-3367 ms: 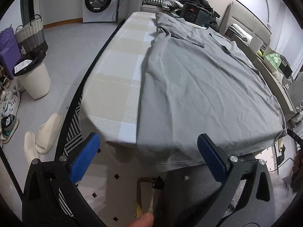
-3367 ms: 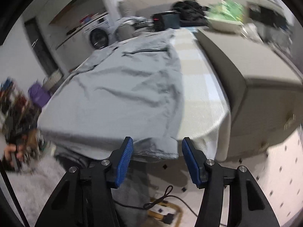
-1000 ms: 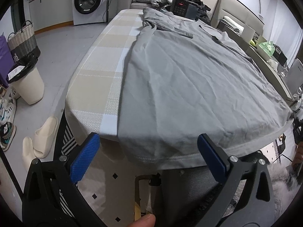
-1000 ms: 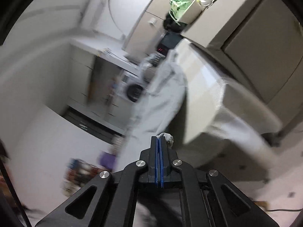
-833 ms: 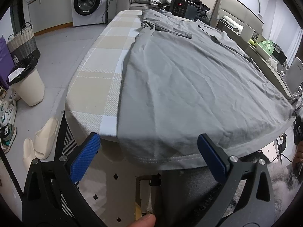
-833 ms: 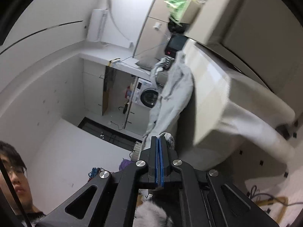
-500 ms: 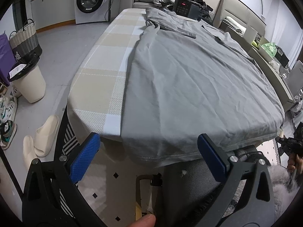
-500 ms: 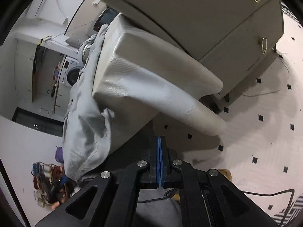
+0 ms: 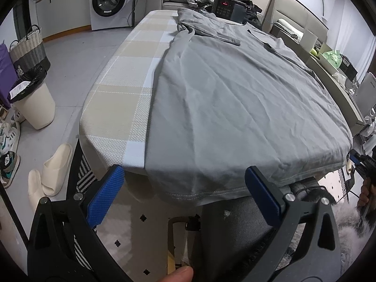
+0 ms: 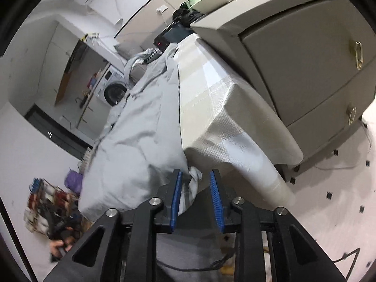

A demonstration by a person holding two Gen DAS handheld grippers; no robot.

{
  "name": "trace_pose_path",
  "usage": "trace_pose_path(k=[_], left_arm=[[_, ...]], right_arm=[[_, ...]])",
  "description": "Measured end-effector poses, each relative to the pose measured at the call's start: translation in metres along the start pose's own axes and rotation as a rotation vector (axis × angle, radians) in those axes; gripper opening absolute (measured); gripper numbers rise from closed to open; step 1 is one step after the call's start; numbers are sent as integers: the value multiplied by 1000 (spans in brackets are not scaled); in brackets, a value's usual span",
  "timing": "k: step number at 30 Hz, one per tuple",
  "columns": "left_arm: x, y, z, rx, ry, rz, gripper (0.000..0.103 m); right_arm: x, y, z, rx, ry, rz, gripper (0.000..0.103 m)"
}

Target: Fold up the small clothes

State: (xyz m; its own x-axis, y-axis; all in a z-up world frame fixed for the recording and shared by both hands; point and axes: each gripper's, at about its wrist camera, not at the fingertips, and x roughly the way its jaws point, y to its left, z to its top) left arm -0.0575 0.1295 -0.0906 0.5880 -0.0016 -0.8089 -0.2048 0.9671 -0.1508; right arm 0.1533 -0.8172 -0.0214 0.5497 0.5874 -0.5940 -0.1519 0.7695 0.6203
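A grey T-shirt [image 9: 235, 89] lies spread flat on the table, its hem hanging over the near edge. My left gripper [image 9: 183, 188] is open and empty, just below and in front of that hem. My right gripper [image 10: 195, 195] is open at the shirt's right hem corner [image 10: 193, 183], which bunches between the blue pads without being pinched. The shirt [image 10: 136, 141] drapes along the table's side in the right wrist view. The right gripper also shows at the far right of the left wrist view [image 9: 359, 162].
The table wears a beige checked cloth [image 9: 124, 98]. A beige cabinet [image 10: 305, 58] stands close on the right. A bin [image 9: 35, 103], slippers [image 9: 54, 174] and a basket [image 9: 28, 51] sit on the floor at left. A washing machine [image 9: 110, 2] stands at the back.
My right gripper was shut and swinging around; it has opened and now sits at the shirt's hem corner. The shirt has been pulled smoother. My left gripper stays open in place.
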Motion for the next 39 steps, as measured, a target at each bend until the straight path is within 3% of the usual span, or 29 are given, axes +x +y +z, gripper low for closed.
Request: trace_pose_path(k=[4, 8, 11, 15, 20, 23, 27, 32, 35, 39], left_arm=[[2, 2, -1, -7, 7, 0, 102], [3, 3, -1, -11, 6, -2, 102], [1, 3, 0, -13, 0, -3, 102], [0, 5, 0, -14, -3, 8, 102], [1, 5, 0, -22, 2, 8, 102], [0, 5, 0, -13, 0, 10, 102], [-7, 13, 0, -8, -29, -56, 102], [-15, 18, -9, 90, -46, -194, 100], [-8, 20, -19, 154, -26, -193, 98], [14, 34, -29, 91, 28, -210, 97]], right_arm=[[-2, 5, -5, -28, -30, 85, 2], [-17, -4, -10, 37, -120, 285, 1], [2, -28, -17, 138, -52, 230, 1], [25, -62, -38, 317, 20, 254, 1], [37, -73, -42, 368, 105, 162, 2], [29, -68, -39, 289, 100, 98, 10], [9, -50, -31, 121, 29, 66, 48], [-3, -29, -27, -14, -7, 82, 54], [-4, -28, -24, -17, -11, 82, 55], [-8, -29, -21, -25, -22, 61, 55]])
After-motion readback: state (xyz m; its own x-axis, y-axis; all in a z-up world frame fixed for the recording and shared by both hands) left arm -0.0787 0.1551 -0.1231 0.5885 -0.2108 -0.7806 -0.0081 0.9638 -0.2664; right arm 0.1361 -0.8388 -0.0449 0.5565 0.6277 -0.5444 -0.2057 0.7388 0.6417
